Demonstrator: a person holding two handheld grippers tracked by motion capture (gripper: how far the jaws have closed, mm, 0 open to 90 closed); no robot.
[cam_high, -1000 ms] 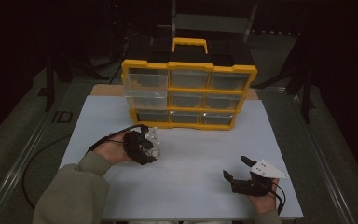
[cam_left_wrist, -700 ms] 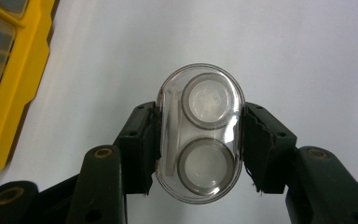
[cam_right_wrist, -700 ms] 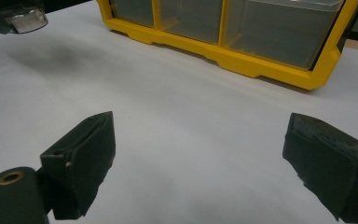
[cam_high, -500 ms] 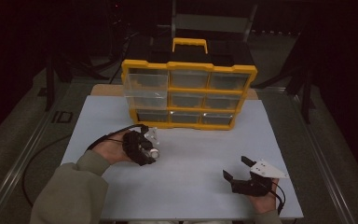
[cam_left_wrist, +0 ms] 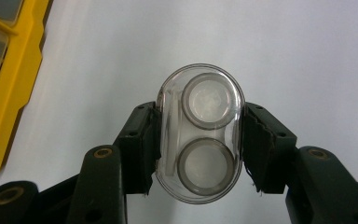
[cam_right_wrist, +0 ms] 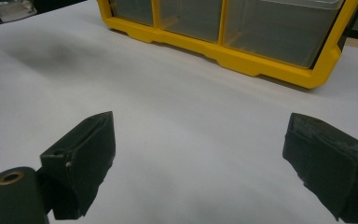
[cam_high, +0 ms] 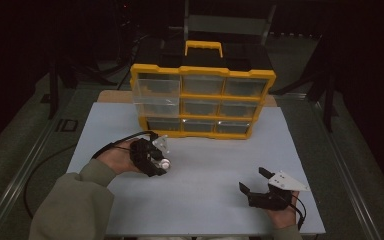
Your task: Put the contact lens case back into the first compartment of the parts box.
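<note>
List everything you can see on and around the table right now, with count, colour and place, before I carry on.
drawer organiser: 1, yellow frame with clear drawers and a yellow handle on a black top, at the far middle of the table; its top-left drawer stands pulled out.
clear case: 1, transparent oval with two round grey-rimmed wells, held between the left gripper's jaws.
table: 1, white top, under everything.
left gripper: 1, black, left of the table's middle, jaws pressed on the sides of the clear case.
right gripper: 1, black with a grey plate, near right of the table, jaws wide apart with nothing between them.
sleeve: 1, olive green, bottom left.
</note>
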